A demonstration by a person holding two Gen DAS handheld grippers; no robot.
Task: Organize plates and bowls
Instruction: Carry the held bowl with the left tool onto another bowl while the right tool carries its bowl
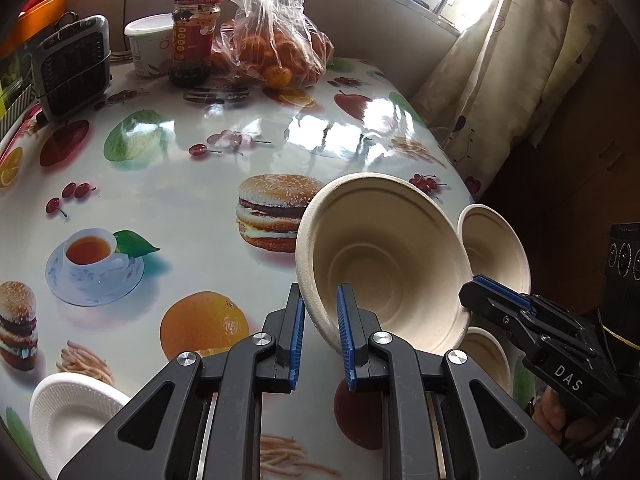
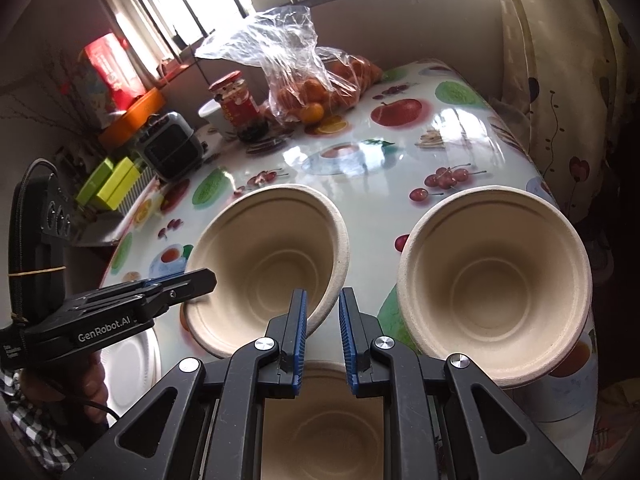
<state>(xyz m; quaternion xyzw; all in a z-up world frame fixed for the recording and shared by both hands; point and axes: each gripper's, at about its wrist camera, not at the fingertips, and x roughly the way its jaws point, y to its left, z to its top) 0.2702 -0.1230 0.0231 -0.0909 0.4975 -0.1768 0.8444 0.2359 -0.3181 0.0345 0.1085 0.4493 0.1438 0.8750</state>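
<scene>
A beige pulp bowl is lifted and tilted between both grippers. My left gripper straddles its left rim with the jaws a little apart; the same bowl shows in the right wrist view. My right gripper straddles the bowl's right rim, jaws also slightly apart, and appears from the side in the left view. A second beige bowl sits on the table to the right, also visible in the left view. A third bowl lies under the right gripper. A white plate lies at the table's near left.
The table has a glossy fruit-print cloth. At its far end stand a bag of oranges, a red-labelled jar, a white tub and a small grey heater. A curtain hangs at the right.
</scene>
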